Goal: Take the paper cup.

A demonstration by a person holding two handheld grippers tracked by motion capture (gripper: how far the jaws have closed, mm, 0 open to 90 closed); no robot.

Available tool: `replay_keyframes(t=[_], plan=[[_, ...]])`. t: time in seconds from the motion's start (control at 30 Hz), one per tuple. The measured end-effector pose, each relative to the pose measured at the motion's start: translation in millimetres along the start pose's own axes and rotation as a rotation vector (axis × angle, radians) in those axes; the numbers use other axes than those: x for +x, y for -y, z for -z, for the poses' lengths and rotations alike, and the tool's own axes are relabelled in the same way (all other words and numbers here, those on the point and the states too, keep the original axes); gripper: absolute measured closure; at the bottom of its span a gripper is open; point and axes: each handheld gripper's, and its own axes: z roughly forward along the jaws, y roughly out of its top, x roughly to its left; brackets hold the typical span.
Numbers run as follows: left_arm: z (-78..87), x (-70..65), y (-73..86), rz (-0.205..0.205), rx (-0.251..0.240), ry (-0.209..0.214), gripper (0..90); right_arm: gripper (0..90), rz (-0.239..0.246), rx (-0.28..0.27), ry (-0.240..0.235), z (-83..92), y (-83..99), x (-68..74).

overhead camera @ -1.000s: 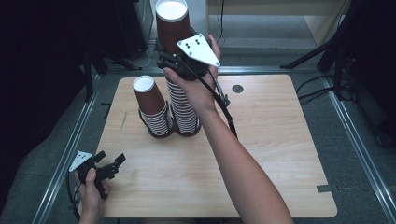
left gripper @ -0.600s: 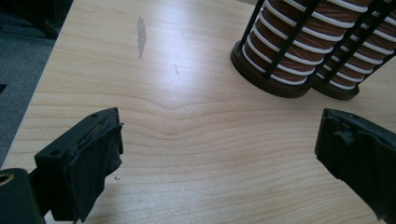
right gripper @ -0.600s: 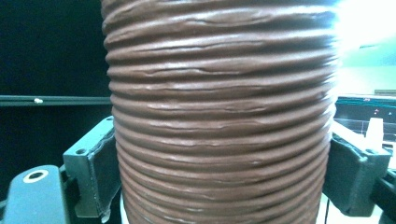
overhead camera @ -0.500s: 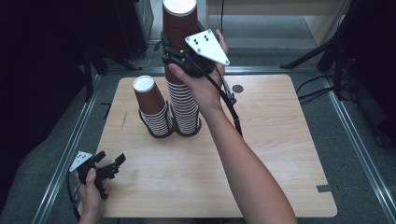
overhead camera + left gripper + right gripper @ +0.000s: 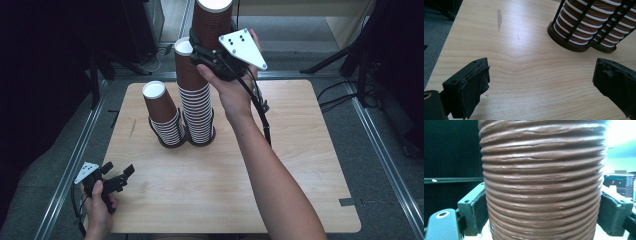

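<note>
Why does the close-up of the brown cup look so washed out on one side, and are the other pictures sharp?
Right gripper view: bright glare whitens the upper right beside the ribbed cup, which looks soft. Left gripper view: the table grain is crisp, the near jaws slightly blurred. High view: evenly lit table, dark surroundings.

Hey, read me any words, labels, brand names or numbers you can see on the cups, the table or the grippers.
No readable text anywhere.
Held cup: plain brown ribbed wall, no print.
Cup stacks: brown and white bands, no lettering.
Table: bare wood grain, no label.
Grey plate on the right hand-held gripper: a few dark holes, no characters.
Distant screen: glowing marks, too blurred to read.
</note>
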Motion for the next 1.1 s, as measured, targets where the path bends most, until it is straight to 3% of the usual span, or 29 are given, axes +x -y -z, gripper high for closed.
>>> replay_keyframes(t=[0.37,0.67,1.1], plan=[[-0.4,-0.7,0.1,-0.005,0.001,-0.001,0.8,12.7,0.008,0.006,0.046,14.2,2.2,-21.7],[-0.6,-1.3,0.2,-0.012,0.004,-0.004,0.8,12.6,0.014,0.034,0.093,32.4,16.2,-42.7],[-0.6,-2.0,0.4,-0.019,0.008,-0.006,0.8,12.2,0.066,0.085,0.127,61.6,45.8,-51.7]])
